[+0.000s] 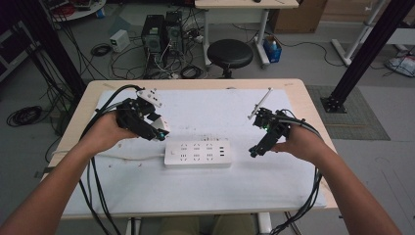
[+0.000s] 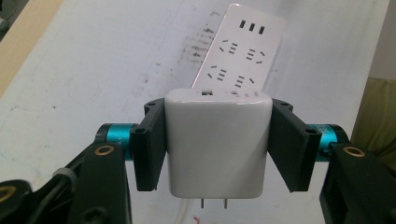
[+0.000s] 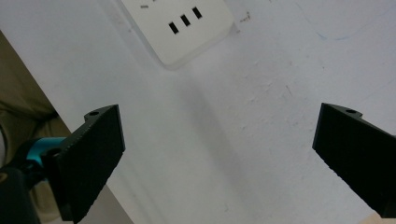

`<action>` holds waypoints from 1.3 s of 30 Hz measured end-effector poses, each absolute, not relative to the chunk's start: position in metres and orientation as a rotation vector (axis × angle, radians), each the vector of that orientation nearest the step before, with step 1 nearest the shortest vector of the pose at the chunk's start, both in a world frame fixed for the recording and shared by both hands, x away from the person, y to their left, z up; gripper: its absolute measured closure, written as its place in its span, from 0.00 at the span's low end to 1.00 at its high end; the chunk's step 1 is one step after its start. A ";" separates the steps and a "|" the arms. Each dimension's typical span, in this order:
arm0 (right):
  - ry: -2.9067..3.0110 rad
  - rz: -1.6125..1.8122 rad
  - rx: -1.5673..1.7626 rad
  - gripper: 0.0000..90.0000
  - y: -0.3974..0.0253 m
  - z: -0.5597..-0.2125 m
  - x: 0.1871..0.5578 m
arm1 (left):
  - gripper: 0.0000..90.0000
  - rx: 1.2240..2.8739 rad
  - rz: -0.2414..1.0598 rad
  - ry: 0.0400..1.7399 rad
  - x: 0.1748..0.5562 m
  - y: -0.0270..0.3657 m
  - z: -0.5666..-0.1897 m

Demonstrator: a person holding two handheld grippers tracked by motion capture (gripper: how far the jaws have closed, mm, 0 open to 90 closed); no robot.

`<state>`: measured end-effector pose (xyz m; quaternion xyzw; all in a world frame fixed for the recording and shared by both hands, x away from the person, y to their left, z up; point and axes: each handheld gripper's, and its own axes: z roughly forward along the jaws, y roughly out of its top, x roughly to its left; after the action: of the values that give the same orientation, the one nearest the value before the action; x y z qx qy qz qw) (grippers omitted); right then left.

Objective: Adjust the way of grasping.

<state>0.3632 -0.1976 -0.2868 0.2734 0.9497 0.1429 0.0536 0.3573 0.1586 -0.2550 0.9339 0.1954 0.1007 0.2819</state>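
Observation:
A white power strip (image 1: 197, 153) lies flat in the middle of the white mat, its USB end (image 3: 184, 28) toward my right gripper. My left gripper (image 1: 157, 131) is shut on a white plug adapter (image 2: 218, 142), held just above and left of the strip's left end; two metal prongs stick out beneath the adapter. In the left gripper view the strip (image 2: 243, 51) stretches away beyond the adapter. My right gripper (image 1: 255, 151) hovers open to the right of the strip, jaws wide apart with only mat between them (image 3: 219, 154).
A white cable (image 1: 128, 157) runs left from the strip across the mat. A thin rod (image 1: 260, 103) lies at the back right of the mat. The wooden table edge (image 1: 313, 115) frames the mat. A black stool (image 1: 230, 53) stands behind the table.

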 end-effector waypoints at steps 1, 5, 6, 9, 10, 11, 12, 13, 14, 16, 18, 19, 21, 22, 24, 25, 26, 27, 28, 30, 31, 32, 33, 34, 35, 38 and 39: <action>2.884 0.446 0.833 0.02 -0.197 -0.286 0.364 | 0.47 2.504 0.270 0.512 0.357 0.157 -0.255; 2.884 0.596 0.924 0.02 -0.197 -0.285 0.364 | 0.47 2.532 0.273 0.443 0.354 0.148 -0.256; 2.881 0.630 0.959 0.02 -0.197 -0.286 0.364 | 0.47 2.528 0.274 0.430 0.353 0.145 -0.255; 2.843 0.725 1.079 0.02 -0.198 -0.288 0.364 | 0.47 2.520 0.297 0.379 0.349 0.137 -0.254; 2.827 0.754 1.125 0.02 -0.198 -0.288 0.363 | 0.47 2.518 0.294 0.360 0.348 0.133 -0.254; 2.822 0.786 1.155 0.02 -0.199 -0.288 0.362 | 0.47 2.517 0.291 0.339 0.347 0.130 -0.254; 2.819 0.832 1.176 0.02 -0.199 -0.289 0.361 | 0.47 2.520 0.294 0.321 0.346 0.126 -0.255; 2.817 0.879 1.206 0.02 -0.198 -0.290 0.360 | 0.47 2.519 0.289 0.304 0.345 0.122 -0.255; 2.818 0.922 1.232 0.02 -0.198 -0.290 0.359 | 0.47 2.524 0.285 0.287 0.345 0.119 -0.256; 2.817 1.022 1.288 0.02 -0.197 -0.291 0.358 | 0.47 2.519 0.274 0.259 0.344 0.112 -0.258; 2.818 1.091 1.343 0.02 -0.197 -0.293 0.357 | 0.47 2.524 0.263 0.239 0.344 0.106 -0.260; 2.819 1.110 1.363 0.02 -0.197 -0.293 0.356 | 0.47 2.527 0.265 0.229 0.344 0.103 -0.261; 2.812 1.164 1.398 0.02 -0.198 -0.293 0.356 | 0.47 2.528 0.260 0.208 0.344 0.096 -0.263; 2.810 1.198 1.410 0.02 -0.198 -0.293 0.355 | 0.47 2.526 0.259 0.200 0.344 0.093 -0.264; 2.807 1.250 1.440 0.02 -0.197 -0.292 0.354 | 0.47 2.530 0.257 0.177 0.344 0.086 -0.265; 2.809 1.269 1.451 0.02 -0.195 -0.292 0.354 | 0.47 2.532 0.256 0.170 0.343 0.082 -0.266; 2.811 1.287 1.462 0.02 -0.194 -0.292 0.354 | 0.47 2.535 0.263 0.158 0.343 0.078 -0.266; 2.808 1.305 1.480 0.02 -0.192 -0.292 0.354 | 0.47 2.533 0.261 0.156 0.343 0.074 -0.266; 2.807 1.327 1.493 0.02 -0.190 -0.292 0.354 | 0.47 2.542 0.261 0.141 0.343 0.070 -0.266; 2.806 1.353 1.517 0.02 -0.187 -0.293 0.355 | 0.47 2.543 0.268 0.132 0.343 0.064 -0.267; 2.809 1.360 1.532 0.02 -0.185 -0.294 0.356 | 0.47 2.544 0.265 0.137 0.343 0.061 -0.268; 2.813 1.363 1.551 0.02 -0.184 -0.295 0.357 | 0.47 2.542 0.265 0.134 0.343 0.058 -0.268; 2.810 1.365 1.563 0.02 -0.183 -0.296 0.357 | 0.47 2.545 0.266 0.133 0.343 0.055 -0.268; 2.810 1.357 1.566 0.02 -0.182 -0.296 0.358 | 0.47 2.543 0.263 0.128 0.343 0.053 -0.269; 2.807 1.356 1.583 0.02 -0.181 -0.297 0.358 | 0.47 2.541 0.263 0.129 0.343 0.051 -0.269; 2.803 1.385 1.626 0.02 -0.178 -0.300 0.360 | 0.47 2.539 0.260 0.114 0.344 0.044 -0.271; 2.802 1.397 1.638 0.02 -0.177 -0.300 0.361 | 0.47 2.540 0.261 0.112 0.344 0.042 -0.272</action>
<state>0.3609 -0.1771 -0.3003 0.4546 0.7778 0.3879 -0.1945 0.3443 0.0421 -0.2717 0.9515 0.0418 0.0979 0.2886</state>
